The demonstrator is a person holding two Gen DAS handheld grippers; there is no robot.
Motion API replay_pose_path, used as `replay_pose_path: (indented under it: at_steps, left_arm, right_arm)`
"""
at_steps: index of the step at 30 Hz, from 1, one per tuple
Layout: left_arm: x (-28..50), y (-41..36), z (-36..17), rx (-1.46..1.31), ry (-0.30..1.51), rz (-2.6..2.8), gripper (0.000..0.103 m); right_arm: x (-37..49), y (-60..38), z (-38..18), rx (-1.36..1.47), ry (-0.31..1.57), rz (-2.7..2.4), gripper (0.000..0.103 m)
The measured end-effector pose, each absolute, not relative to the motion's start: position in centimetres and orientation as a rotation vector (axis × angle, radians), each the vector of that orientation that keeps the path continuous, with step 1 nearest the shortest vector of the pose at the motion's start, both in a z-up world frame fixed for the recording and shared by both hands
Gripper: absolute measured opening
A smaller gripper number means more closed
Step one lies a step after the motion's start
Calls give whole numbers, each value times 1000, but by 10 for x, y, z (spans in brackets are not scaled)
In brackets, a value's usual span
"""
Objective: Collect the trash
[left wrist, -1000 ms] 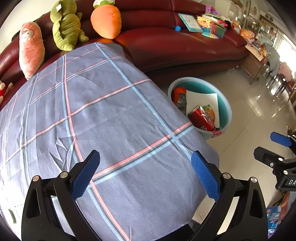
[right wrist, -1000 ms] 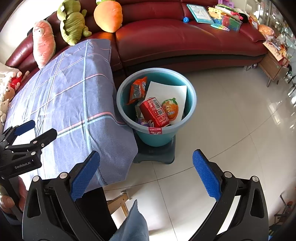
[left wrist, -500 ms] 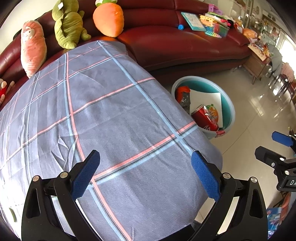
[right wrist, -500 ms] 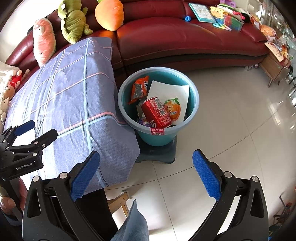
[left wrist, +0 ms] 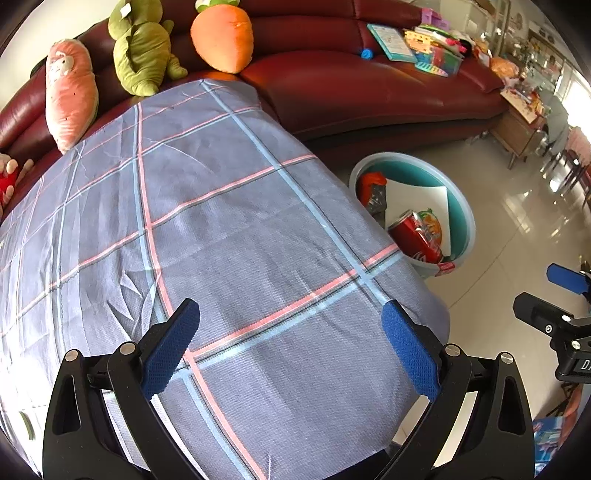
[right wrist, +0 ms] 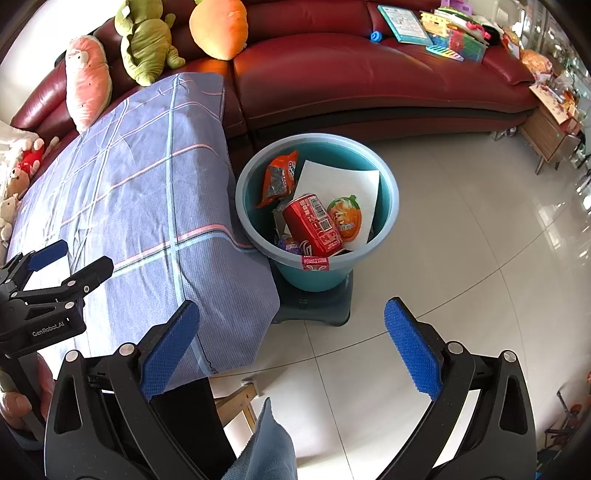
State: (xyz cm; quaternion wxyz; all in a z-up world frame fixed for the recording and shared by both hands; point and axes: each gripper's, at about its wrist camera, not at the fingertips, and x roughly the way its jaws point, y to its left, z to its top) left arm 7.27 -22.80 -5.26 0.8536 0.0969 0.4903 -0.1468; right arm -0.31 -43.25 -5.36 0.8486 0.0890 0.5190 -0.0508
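A dark red sofa (right wrist: 369,74) curves behind the teal bin (right wrist: 391,192), which serves here as the landmark. On the sofa, well behind and to the left of the bin, sit an orange carrot plush (right wrist: 218,26), a green plush (right wrist: 147,40) and a pink plush (right wrist: 86,81); books and colourful toys (right wrist: 454,33) lie on the seat behind and to the right of the bin. A table under a grey-blue checked cloth (right wrist: 147,192) stands directly left of the bin, its hanging edge touching the bin's rim. Pale glossy floor tiles (right wrist: 461,258) spread to the right of and in front of the bin. The bin rests on a dark low stand (right wrist: 314,310).

Inside the bin lies the collected trash: a white sheet of paper (right wrist: 340,181) against the right wall, a red soda can (right wrist: 312,225) tilted at the front, an orange fruit-printed wrapper (right wrist: 345,218) just right of the can, and an orange snack bag (right wrist: 277,177) at the left wall.

The left gripper (left wrist: 291,343) hovers over the cloth to the left of the bin, jaws spread wide with nothing between them. The right gripper (right wrist: 291,343) hangs above the floor in front of the bin, likewise wide apart and empty. A hand (right wrist: 14,402) grips the left tool's handle.
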Motion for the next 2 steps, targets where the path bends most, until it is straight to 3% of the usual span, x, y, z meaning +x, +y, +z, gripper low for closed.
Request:
replay_pose_path:
  at_steps: [2]
  left_arm:
    - [73,-228,-53,207,1031,-309,99]
  right_arm:
    - [-3,-433,-54,186,1094,-107,96]
